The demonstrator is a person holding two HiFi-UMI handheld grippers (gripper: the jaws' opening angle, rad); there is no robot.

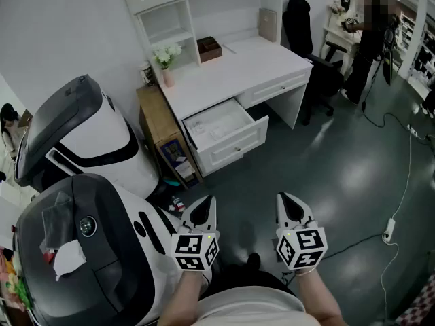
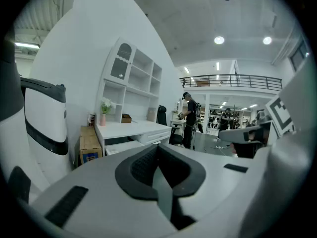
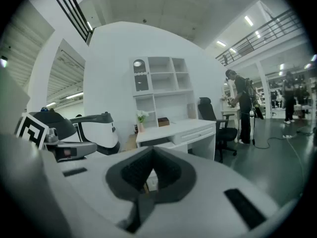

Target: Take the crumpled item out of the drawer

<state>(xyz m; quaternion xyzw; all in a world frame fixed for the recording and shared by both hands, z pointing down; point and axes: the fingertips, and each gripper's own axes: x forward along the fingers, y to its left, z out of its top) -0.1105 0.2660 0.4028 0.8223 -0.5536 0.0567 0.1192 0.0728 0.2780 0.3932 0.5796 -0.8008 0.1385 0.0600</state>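
**Both grippers closed and empty, well short of the open drawer**

The left gripper (image 1: 207, 202) and right gripper (image 1: 284, 199) are held side by side low in the head view, both aimed across bare grey floor toward the white desk (image 1: 251, 63). In each gripper's own view the jaws meet at the tips with nothing clamped between them – only the desk and floor show past them.

The drawer (image 1: 234, 145) stands pulled out on the desk's left side. The crumpled item (image 1: 219, 124) lies inside it as a pale, rumpled shape on the drawer bottom, too small to make out further – well apart from both grippers.

A cardboard box (image 1: 163, 131) stands against the desk's left end. A vase of white flowers (image 1: 166, 63) sits on the desktop, and a black office chair (image 1: 302, 32) stands at the far right end. A person (image 1: 370, 39) stands at another desk behind.
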